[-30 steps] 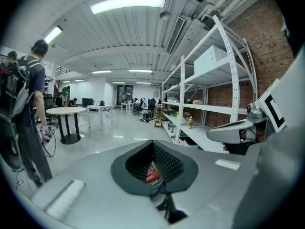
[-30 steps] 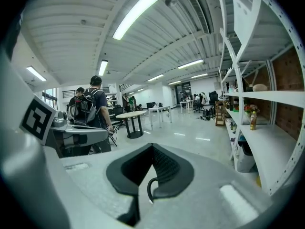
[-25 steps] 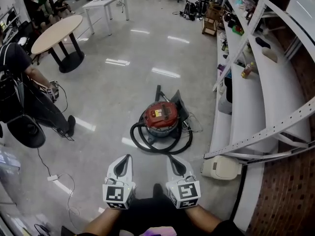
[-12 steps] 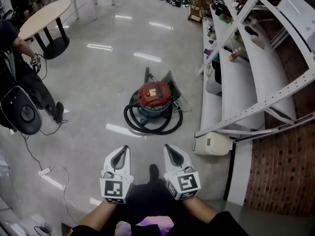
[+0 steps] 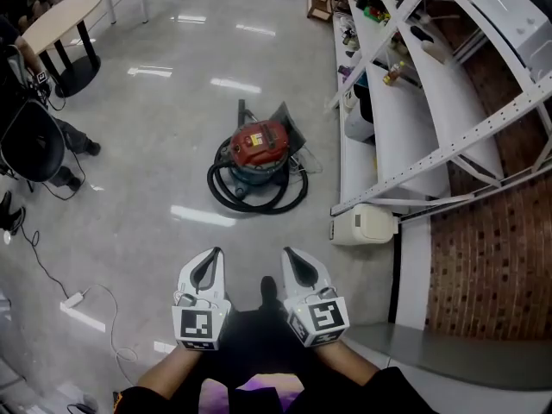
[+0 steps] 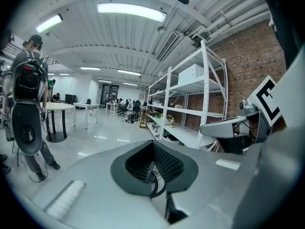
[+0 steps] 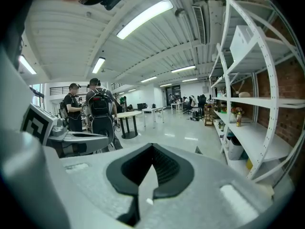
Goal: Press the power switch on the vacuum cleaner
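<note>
Open-plan lab: metal shelving point(image 5: 414, 102), brick wall point(image 5: 483, 257), tables point(image 5: 60, 15).

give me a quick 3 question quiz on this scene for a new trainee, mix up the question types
1. True or false: the left gripper is touching the vacuum cleaner.
2. The black hose is: A) coiled on the floor round the vacuum cleaner; B) stretched out in a straight line; C) wound on a wall hook.
3. Fill in: the vacuum cleaner's top is ___ in colour.
Key: 1 false; 2 A; 3 red.
</note>
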Demonstrator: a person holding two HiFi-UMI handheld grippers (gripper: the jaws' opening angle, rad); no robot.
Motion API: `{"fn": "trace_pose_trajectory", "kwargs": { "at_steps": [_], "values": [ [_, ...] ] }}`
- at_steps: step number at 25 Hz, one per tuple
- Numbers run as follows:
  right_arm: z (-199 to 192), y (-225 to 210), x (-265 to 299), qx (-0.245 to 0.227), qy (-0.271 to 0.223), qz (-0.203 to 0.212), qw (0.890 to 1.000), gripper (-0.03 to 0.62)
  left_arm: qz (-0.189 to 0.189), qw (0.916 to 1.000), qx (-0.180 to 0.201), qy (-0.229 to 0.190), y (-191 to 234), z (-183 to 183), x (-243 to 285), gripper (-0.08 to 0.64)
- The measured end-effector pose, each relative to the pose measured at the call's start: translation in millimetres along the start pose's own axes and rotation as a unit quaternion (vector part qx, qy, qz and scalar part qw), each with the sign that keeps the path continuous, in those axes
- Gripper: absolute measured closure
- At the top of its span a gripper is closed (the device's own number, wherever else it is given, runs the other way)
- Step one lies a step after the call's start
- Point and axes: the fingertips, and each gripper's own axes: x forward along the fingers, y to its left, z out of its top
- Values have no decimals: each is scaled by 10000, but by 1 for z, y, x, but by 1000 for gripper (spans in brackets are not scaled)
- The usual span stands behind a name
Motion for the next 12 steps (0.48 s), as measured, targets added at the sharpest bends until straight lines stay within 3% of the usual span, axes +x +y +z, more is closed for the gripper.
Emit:
{"fn": "trace_pose_trajectory", "kwargs": {
  "at_steps": [12],
  "values": [
    [-3, -20, -14, -44, -11, 40, 10000, 601, 51, 9998, -107, -143, -24, 16, 9, 543]
  ]
}}
